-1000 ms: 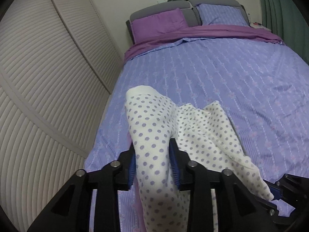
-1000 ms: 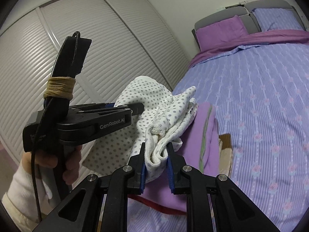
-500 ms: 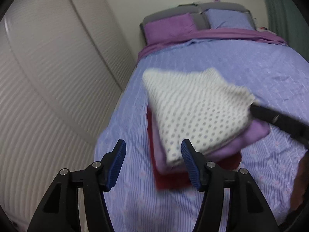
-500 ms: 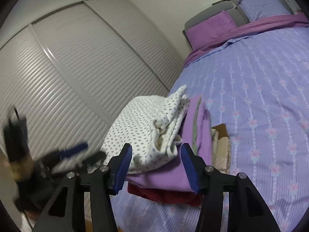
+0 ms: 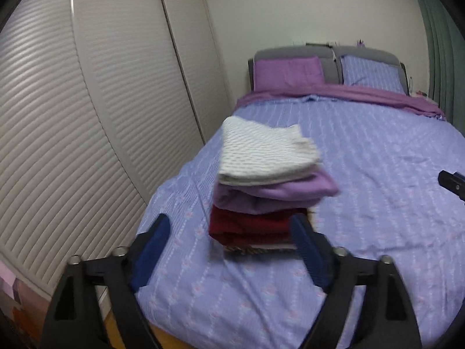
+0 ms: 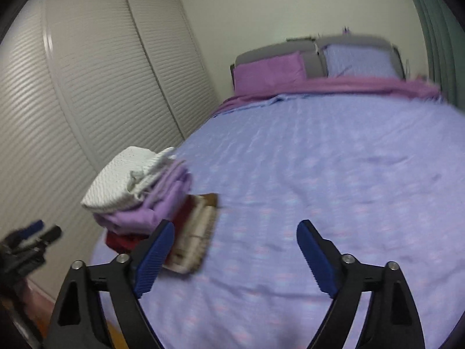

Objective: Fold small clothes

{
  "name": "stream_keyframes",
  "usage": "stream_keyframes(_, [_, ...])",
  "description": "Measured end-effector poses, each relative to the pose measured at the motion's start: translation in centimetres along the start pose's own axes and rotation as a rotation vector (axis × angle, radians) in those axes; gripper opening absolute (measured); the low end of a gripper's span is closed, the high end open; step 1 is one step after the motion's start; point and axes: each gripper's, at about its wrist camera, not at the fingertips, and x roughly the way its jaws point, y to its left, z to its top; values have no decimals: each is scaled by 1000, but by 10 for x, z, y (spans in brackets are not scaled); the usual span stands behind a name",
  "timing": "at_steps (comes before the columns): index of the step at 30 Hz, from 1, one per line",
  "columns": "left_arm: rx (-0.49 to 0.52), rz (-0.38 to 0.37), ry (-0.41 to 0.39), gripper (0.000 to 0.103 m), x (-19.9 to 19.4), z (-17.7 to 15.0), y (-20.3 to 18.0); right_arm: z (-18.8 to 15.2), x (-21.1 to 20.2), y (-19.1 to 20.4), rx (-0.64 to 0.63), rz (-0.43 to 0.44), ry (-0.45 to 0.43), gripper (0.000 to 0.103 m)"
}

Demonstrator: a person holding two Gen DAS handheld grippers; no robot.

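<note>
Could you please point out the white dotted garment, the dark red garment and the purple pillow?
white dotted garment [image 5: 267,151], left wrist view, top face.
dark red garment [image 5: 247,225], left wrist view, folded front edge.
purple pillow [image 5: 287,72], left wrist view, centre.

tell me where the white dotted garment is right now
The white dotted garment lies folded on top of the pile, directly on the purple garment, near the bed's left edge by the slatted wardrobe doors.

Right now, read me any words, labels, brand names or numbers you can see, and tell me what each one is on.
No readable text in either view.
Left hand-held gripper, right hand-held gripper: no markings show.
Folded stack and bed cover: patterns only, blurred, no lettering.
</note>
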Motion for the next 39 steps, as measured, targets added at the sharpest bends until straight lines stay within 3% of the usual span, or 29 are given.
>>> stream_keyframes(3, [7, 0, -53, 97, -43, -9, -35, -3, -46, -18, -51, -50, -42, 98])
stream_keyframes(4, [6, -15, -65, 100, -55, -11, -45, -7, -63, -24, -76, -61, -57, 102])
stream_keyframes(9, [17, -135, -111, 103, -125, -22, -99, -27, -131, -48, -206, -102, -115, 103])
stream_keyframes(16, [18, -248, -178, 103, -197, -42, -164, -59, -210, -95, -165, -128, -111, 103])
stream_keyframes(21, [13, -336, -154, 103, -225, -65, -202, -80, -253, -125, -140, -191, -116, 103])
stream_keyframes(30, [-31, -393, -106, 103, -259, -92, -238, -105, -303, -154, -99, -234, -145, 103])
stream_keyframes(39, [-29, -369, -156, 103, -285, -96, -245, -117, -325, -160, -90, -252, -160, 103])
